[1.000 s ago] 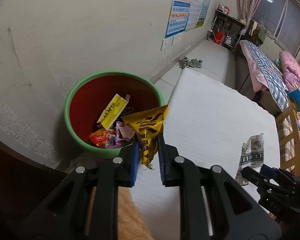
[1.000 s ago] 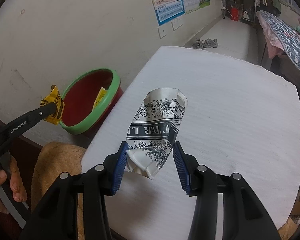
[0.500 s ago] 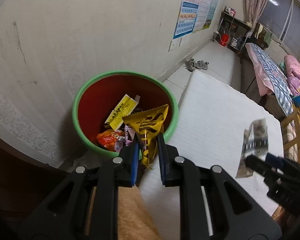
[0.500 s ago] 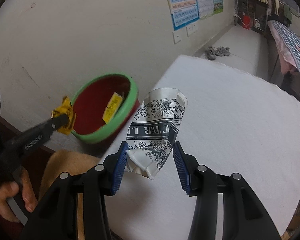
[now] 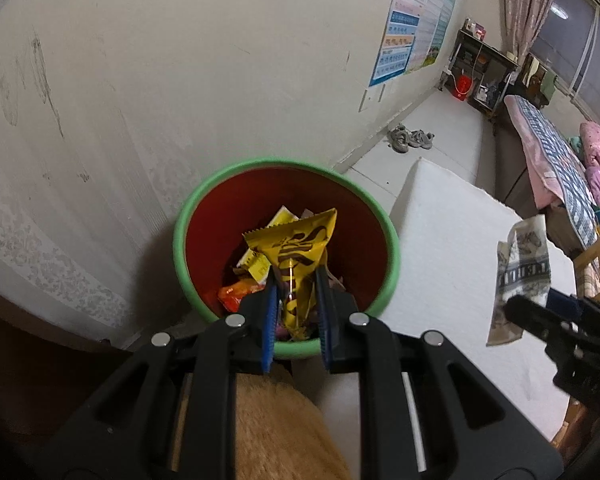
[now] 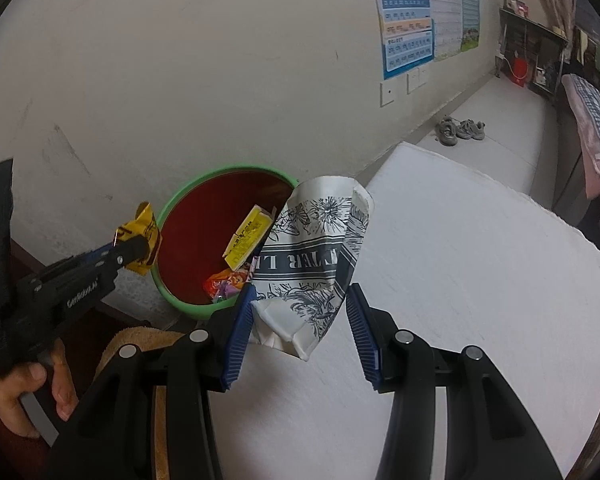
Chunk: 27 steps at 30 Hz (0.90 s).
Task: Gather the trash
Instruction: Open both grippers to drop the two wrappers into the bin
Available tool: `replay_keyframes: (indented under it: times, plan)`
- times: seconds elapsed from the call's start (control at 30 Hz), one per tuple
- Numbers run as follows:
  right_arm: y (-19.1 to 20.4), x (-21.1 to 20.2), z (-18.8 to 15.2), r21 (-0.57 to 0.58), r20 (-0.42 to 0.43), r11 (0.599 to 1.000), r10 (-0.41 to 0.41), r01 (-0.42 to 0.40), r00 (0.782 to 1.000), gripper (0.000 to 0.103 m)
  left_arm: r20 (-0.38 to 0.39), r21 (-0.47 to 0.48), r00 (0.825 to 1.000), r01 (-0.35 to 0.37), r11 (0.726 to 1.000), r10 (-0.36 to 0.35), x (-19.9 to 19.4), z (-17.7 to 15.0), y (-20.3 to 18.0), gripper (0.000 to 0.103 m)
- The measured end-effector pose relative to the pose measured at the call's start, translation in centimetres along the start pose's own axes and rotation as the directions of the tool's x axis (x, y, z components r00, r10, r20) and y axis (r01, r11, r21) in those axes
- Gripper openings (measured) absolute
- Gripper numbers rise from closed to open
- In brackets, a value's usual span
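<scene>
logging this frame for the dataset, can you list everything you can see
bin: 1, red with green rim, on floor by wall
yellow wrapper: 1, yellow and brown, held over bin
paper cup: 1, crushed, white with dark print, held above table
trash in bin: several, yellow, orange, at bottom
table: 1, white, beside bin
shoes: 1 pair, grey, floor by wall
posters: several, wall
left tongs: shut on wrapper
right tongs: shut on cup
hand: 1, lower left
</scene>
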State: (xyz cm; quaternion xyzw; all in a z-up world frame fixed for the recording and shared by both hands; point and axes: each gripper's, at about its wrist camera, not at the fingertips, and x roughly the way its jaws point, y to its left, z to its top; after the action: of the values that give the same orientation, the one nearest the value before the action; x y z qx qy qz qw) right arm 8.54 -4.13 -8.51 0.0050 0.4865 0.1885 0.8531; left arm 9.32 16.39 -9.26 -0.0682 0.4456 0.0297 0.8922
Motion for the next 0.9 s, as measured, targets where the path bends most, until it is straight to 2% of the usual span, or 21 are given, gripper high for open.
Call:
replay_keyframes:
  times: [0.5,0.9]
  plan:
    - [0.7,2.0,0.4,-0.019,-0.036,1.0,0.007,-0.008,0.999,0.046,-0.027,-0.037,1.0,-0.008,0.999,0.007,3.4,1.8,2.0,0.017]
    - [0.6,2.6,0.8,-0.02,-0.051,1.0,0.002,-0.003,0.999,0.046,-0.049,-0.038,0.999,-0.018,0.999,0.016,5.4,2.5,2.2,0.017]
